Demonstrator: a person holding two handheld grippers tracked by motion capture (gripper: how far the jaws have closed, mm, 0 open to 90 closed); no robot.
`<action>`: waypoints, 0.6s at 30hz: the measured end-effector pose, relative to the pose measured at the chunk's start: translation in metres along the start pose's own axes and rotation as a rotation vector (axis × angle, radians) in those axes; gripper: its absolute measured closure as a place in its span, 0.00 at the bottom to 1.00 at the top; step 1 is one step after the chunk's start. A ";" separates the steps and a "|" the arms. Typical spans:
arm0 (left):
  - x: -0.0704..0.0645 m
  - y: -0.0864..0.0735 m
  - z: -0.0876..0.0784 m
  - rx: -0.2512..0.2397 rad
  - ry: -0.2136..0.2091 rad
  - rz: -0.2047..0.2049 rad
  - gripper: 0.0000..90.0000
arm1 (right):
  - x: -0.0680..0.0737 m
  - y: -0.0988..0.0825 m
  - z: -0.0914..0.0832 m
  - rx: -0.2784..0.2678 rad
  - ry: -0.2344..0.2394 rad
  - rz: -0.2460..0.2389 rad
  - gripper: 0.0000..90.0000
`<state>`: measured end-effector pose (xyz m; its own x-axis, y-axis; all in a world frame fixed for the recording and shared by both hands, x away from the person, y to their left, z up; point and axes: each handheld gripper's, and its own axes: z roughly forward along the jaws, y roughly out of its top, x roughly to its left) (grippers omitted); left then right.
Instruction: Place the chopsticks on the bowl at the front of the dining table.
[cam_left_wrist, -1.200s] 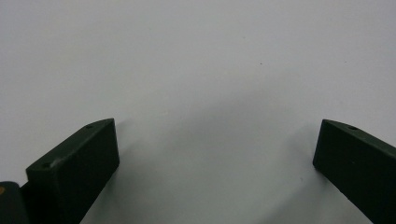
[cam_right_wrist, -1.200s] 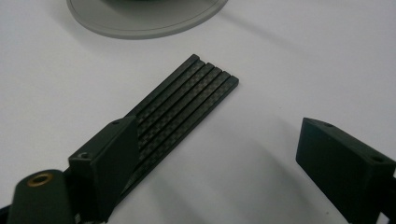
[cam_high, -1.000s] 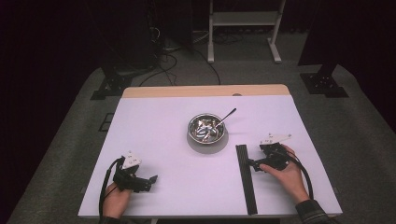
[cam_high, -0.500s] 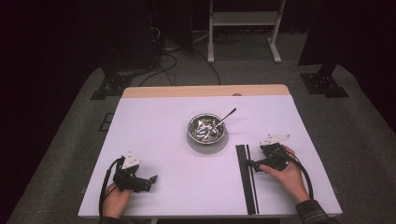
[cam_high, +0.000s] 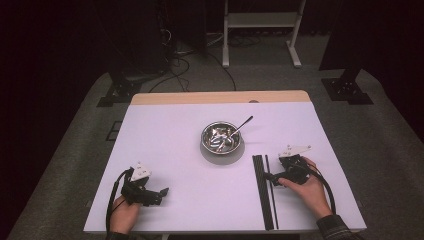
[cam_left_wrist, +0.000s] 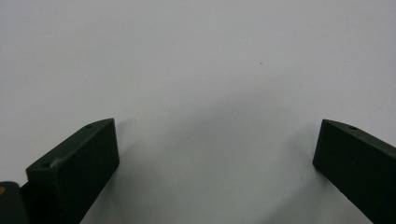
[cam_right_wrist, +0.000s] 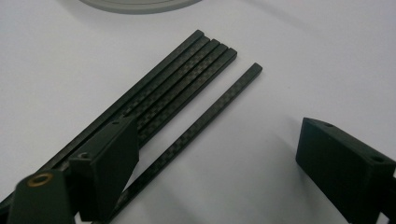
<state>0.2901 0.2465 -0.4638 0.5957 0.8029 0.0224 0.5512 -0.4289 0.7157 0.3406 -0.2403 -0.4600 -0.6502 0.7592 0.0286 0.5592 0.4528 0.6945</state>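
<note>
Landmark: steel bowl, mid-table on the white table.

Nearest the person, left gripper sits at the near-left, well apart from the bowl, resting low on the tabletop in the person's left hand. In the left gripper view its jaws stand wide apart with bare white surface between them, holding nothing.

Right gripper is near-right of the bowl, held by the right hand, pointing toward the black rods. In the right gripper view its jaws are spread wide and empty; one lone rod runs between them, and the left jaw sits over the edge of the bundle of four rods lying side by side. Cannot tell if that jaw touches them. The single rod lies just beside the bundle, slightly apart.

The rods lie lengthwise, near end at the table's front edge, far end just right of and near the bowl.

Bowl holds metal bits; a spoon leans out over its far-right rim.
</note>
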 end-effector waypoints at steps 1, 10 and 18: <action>0.000 0.000 0.000 0.000 0.000 0.000 0.00 | 0.001 0.000 0.000 0.001 -0.001 0.002 0.13; 0.000 0.000 0.000 0.000 0.000 0.000 0.00 | 0.006 -0.005 -0.004 0.007 -0.002 -0.009 0.13; 0.000 0.000 0.000 0.000 0.000 0.000 0.00 | 0.012 -0.010 -0.009 0.009 -0.006 -0.020 0.13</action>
<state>0.2901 0.2465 -0.4638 0.5959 0.8027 0.0227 0.5510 -0.4293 0.7157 0.3223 -0.2398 -0.4603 -0.6583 0.7527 0.0110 0.5508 0.4717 0.6885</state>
